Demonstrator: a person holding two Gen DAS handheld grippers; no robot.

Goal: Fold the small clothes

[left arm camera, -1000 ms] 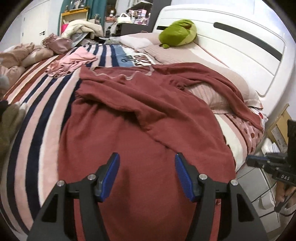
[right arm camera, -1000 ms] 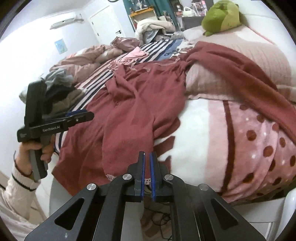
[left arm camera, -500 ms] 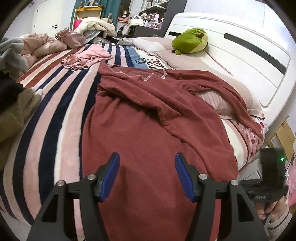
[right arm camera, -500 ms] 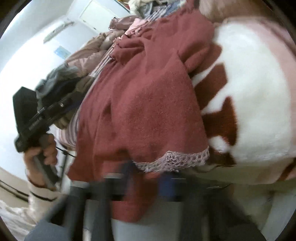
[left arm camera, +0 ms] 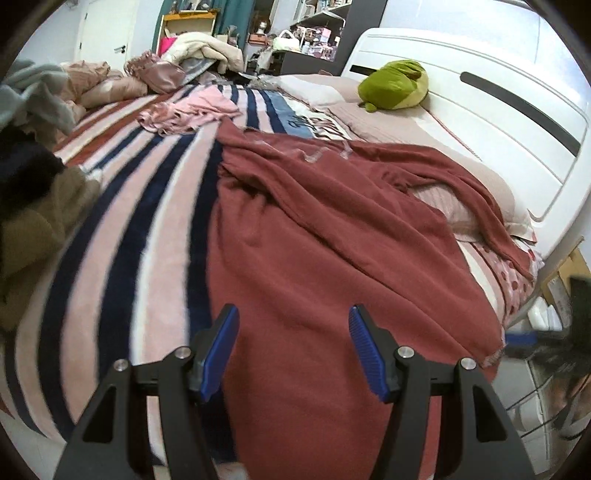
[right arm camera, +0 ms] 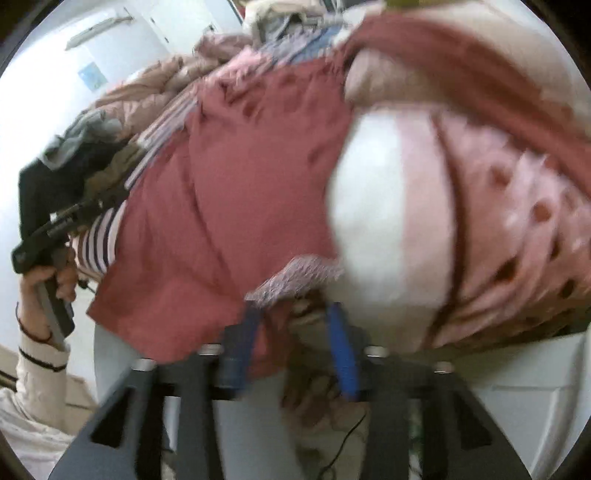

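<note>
A rumpled dark-red garment (left arm camera: 325, 236) lies spread along the bed's (left arm camera: 122, 236) near edge, its lace-trimmed hem (right arm camera: 295, 277) hanging over the side. The left gripper (left arm camera: 293, 347) hovers above it, jaws spread. The right gripper (right arm camera: 295, 347), blurred, is spread below the hem.

A lived-in home bedroom. A wide bed (left arm camera: 122, 206) under a striped blanket fills the view, with a white headboard (left arm camera: 480, 96) at the right, pillows (left arm camera: 373, 118) and a green plush toy (left arm camera: 397, 85) against it. Heaped clothes (left arm camera: 33, 192) lie at the left, and cluttered shelves (left arm camera: 314, 31) and a door (left arm camera: 105, 35) stand at the far wall.
</note>
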